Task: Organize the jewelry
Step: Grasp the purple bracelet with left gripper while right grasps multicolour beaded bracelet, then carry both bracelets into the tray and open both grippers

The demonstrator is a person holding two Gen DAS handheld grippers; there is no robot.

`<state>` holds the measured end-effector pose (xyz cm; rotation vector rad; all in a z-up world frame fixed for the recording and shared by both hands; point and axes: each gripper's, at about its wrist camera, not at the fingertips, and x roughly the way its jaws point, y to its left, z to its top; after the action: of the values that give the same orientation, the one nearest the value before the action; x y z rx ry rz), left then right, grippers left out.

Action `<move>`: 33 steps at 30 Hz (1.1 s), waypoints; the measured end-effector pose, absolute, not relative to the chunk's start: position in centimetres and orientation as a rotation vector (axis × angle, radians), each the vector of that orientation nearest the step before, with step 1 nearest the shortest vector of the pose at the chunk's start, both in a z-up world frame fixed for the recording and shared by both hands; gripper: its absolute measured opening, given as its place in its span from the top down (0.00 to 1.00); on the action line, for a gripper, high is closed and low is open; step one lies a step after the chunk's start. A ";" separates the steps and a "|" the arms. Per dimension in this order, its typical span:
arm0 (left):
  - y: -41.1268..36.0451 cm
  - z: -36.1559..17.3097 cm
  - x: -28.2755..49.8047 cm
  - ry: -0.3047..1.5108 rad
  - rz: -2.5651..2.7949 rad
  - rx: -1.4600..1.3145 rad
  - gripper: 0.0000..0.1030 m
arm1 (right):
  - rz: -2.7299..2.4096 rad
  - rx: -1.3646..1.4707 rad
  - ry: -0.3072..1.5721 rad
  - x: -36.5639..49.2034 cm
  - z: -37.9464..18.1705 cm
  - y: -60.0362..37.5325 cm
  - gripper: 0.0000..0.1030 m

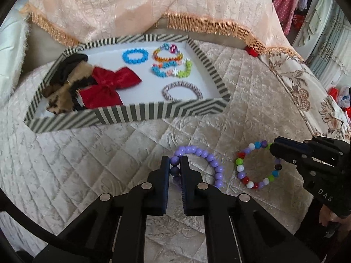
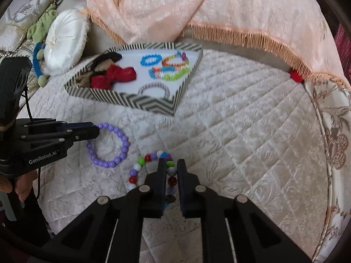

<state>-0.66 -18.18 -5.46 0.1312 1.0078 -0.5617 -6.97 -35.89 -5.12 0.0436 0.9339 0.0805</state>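
Two grippers reach low over the quilted cream bedspread (image 1: pixel 92 153), each one pinched onto a bracelet. The left gripper (image 1: pixel 175 164) points forward with its black flat-sided fingers drawn narrow, clamping a couple of beads of the lilac bracelet (image 1: pixel 204 155); the rest of that ring of smooth, round, glossy beads curves off toward three o'clock from the tips and lies on the quilt. In the right wrist view the same gripper comes in from nine o'clock, its tips on the ring's upper left.

The right gripper (image 2: pixel 171 168) is held the same way, fingers close together around the beads of the multicoloured bracelet (image 2: pixel 140 164), whose red, white, green, blue and purple spheres arc away toward nine o'clock. The two bracelets lie near each other, apart, at the near edge of the bed.

At twelve o'clock from the grippers sits a shallow box (image 1: pixel 122 114) with grey-and-white striped card walls and a white floor. Inside lie a blue beaded ring (image 1: pixel 135 55), two bright mixed-colour bracelets (image 1: pixel 169 61) touching each other, a braided grey bracelet (image 1: pixel 182 91), and a red satin bow (image 1: pixel 109 85) against dark and tan fabric hair ties (image 1: pixel 63 83).

A peach cloth with a golden fringe (image 1: pixel 131 6) drapes behind the box.
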 end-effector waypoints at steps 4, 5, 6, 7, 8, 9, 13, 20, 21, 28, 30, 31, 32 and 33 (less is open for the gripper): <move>-17.5 -4.4 -0.5 0.986 -0.552 0.121 1.00 | 0.086 0.049 0.928 -6.9 -4.2 -36.0 0.91; -17.3 -4.2 -0.5 0.983 -0.551 0.117 1.00 | 0.092 0.055 0.929 -6.8 -4.0 -36.0 0.91; -17.0 -4.0 -0.5 0.981 -0.549 0.113 1.00 | 0.095 0.060 0.931 -6.8 -4.0 -36.0 0.91; -16.8 -3.7 -0.5 0.978 -0.547 0.109 1.00 | 0.097 0.067 0.934 -6.8 -3.9 -36.0 0.91; -16.5 -3.5 -0.5 0.974 -0.545 0.105 1.00 | 0.098 0.071 0.934 -6.8 -3.8 -36.0 0.91; -16.4 -3.3 -0.4 0.971 -0.543 0.103 1.00 | 0.097 0.072 0.929 -6.9 -3.7 -36.0 0.91; -15.5 -2.5 -0.1 0.958 -0.530 0.083 1.00 | 0.097 0.074 0.912 -7.1 -3.0 -36.1 0.91; -14.6 -0.7 0.6 0.932 -0.517 0.075 1.00 | 0.108 0.081 0.877 -7.1 -1.1 -36.1 0.91; -14.5 -0.4 0.8 0.925 -0.514 0.079 1.00 | 0.109 0.078 0.873 -7.0 -0.9 -36.0 0.91; -14.2 1.9 2.1 0.878 -0.489 0.114 1.00 | 0.120 0.069 0.831 -5.7 1.1 -35.4 0.91; -14.2 2.4 2.5 0.867 -0.481 0.121 1.00 | 0.127 0.070 0.820 -5.2 1.6 -35.1 0.91; -14.2 2.6 2.8 0.862 -0.478 0.124 1.00 | 0.130 0.070 0.814 -4.9 1.9 -35.0 0.91; -14.2 2.9 3.0 0.857 -0.475 0.127 1.00 | 0.135 0.070 0.807 -4.5 2.2 -34.8 0.91; -14.2 3.1 3.3 0.853 -0.471 0.130 1.00 | 0.139 0.071 0.803 -4.2 2.4 -34.6 0.91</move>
<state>3.27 -14.20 3.07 0.1297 0.8531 -0.4714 -4.18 -34.58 2.42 0.0706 0.8033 0.1391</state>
